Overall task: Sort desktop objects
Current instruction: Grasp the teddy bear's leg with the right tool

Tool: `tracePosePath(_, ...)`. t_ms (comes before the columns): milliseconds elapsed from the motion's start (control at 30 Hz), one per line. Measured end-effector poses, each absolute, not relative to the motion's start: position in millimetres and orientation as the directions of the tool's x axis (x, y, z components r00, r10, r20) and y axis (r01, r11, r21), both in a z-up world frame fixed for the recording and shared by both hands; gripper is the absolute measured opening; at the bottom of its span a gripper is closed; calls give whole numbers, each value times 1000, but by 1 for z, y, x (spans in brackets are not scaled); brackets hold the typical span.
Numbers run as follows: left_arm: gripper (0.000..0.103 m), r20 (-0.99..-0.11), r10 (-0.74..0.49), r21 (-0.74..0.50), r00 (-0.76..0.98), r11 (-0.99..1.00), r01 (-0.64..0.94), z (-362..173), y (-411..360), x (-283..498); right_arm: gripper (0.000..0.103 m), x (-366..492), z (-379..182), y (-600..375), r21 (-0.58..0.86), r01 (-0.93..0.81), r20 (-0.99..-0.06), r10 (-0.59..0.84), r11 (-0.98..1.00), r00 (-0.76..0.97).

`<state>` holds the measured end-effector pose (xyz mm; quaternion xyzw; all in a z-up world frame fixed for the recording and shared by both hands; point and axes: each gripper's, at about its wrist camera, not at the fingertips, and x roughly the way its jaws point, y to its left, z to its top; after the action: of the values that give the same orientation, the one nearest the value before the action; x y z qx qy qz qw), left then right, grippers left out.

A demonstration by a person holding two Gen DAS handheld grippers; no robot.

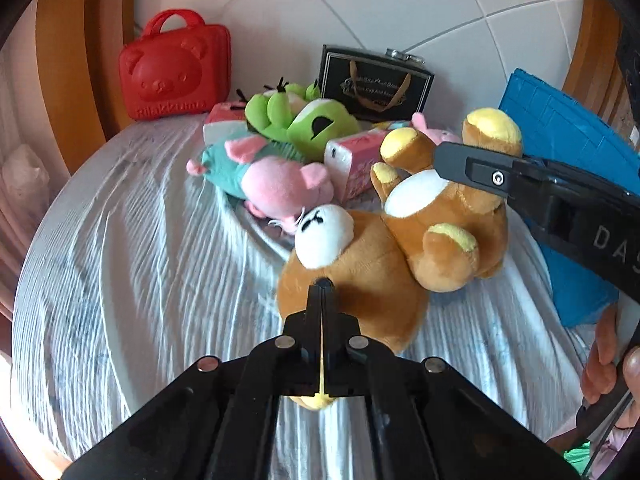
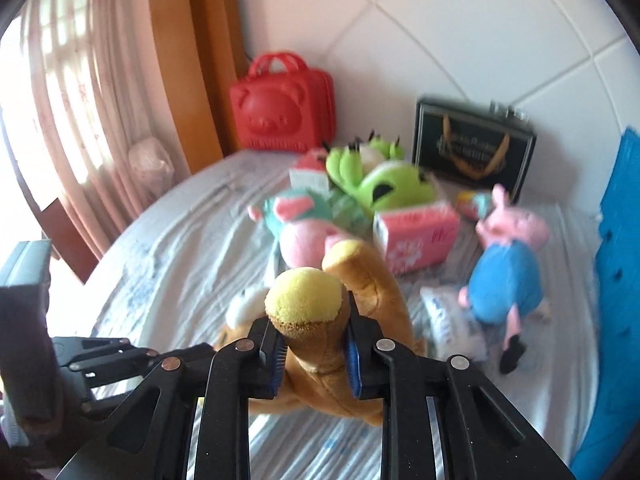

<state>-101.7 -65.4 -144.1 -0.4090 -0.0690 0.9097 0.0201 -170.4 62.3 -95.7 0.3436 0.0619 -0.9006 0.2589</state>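
Observation:
A brown plush bear (image 1: 360, 280) with a white muzzle, white belly and yellow paw pads hangs tilted over the white-covered table (image 1: 140, 240). My left gripper (image 1: 322, 286) is shut on the bear's head end, and a thin strip of its yellow ear shows between the fingers. In the same view my right gripper (image 1: 444, 156) reaches in from the right and clamps a leg. In the right wrist view my right gripper (image 2: 308, 332) is shut on that leg of the bear (image 2: 360, 280), just below the yellow foot pad. My left gripper (image 2: 200, 350) shows at the lower left.
Behind the bear lie a green plush (image 1: 304, 120), a pink-and-teal pig plush (image 1: 272, 176) and pink tissue packs (image 1: 356, 160). A red bear case (image 1: 172, 68) and black gift bag (image 1: 376, 80) stand by the wall. A blue crate (image 1: 560, 120) is right, a blue-dressed pig plush (image 2: 504, 272) beside it.

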Motion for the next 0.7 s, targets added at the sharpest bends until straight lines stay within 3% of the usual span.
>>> tracePosePath(267, 0, -645, 164, -170, -747, -983, -70, -81, 1, -96, 23, -146, -12, 124, -7, 440, -526, -371, -898, -765)
tracePosePath(367, 1, -671, 183, -166, -719, -982, -96, -81, 21, -97, 23, -142, -4, 147, -13, 406, -520, -340, -914, -783)
tracePosePath(533, 2, -764, 182, -162, -619, -983, -89, -119, 25, -103, 23, -152, -39, 171, 61, 359, -577, -326, -931, -749)
tracePosePath(700, 2, -818, 198, -176, -540, -980, -92, -152, 29, -108, 24, -154, -117, 206, 222, 235, -664, -323, -946, -674)
